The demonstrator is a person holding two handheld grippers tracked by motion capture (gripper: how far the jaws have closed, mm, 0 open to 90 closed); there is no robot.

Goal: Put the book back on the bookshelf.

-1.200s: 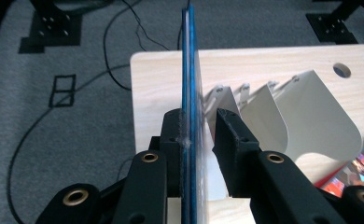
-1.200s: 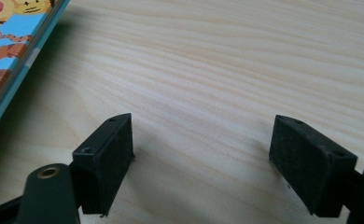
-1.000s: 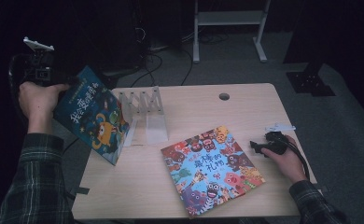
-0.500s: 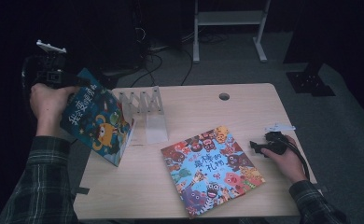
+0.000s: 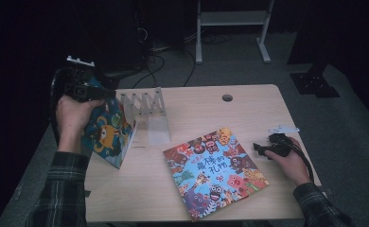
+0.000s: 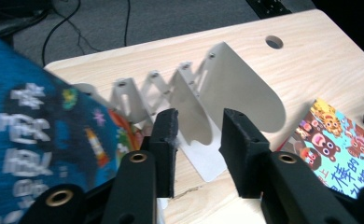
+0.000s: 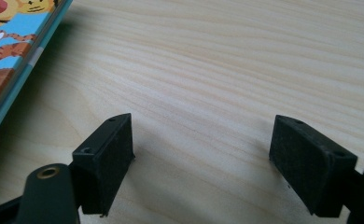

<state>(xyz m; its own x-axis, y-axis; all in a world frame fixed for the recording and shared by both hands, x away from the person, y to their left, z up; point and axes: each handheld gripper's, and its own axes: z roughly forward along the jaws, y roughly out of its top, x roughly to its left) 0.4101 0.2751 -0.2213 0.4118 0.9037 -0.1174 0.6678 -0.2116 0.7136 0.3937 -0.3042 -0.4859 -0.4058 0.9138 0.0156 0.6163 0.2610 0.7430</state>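
Now blue book (image 6: 35, 140) beside left hand-held gripper (image 6: 196, 147)

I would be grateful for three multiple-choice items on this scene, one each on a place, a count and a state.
1. Where is the bright cartoon-animal picture book?
A) flat on the light wooden table
B) held in the air
C) standing on edge
2. How many picture books are there?
A) one
B) two
C) four
3. How are the right gripper's black jaws?
A) shut on a book
B) open over bare wood
C) shut on a cable
Key: 1 A, it lies flat mid-table; 2 B, that one plus an upright blue-covered picture book at the left; 3 B, bare tabletop shows between the spread jaws.
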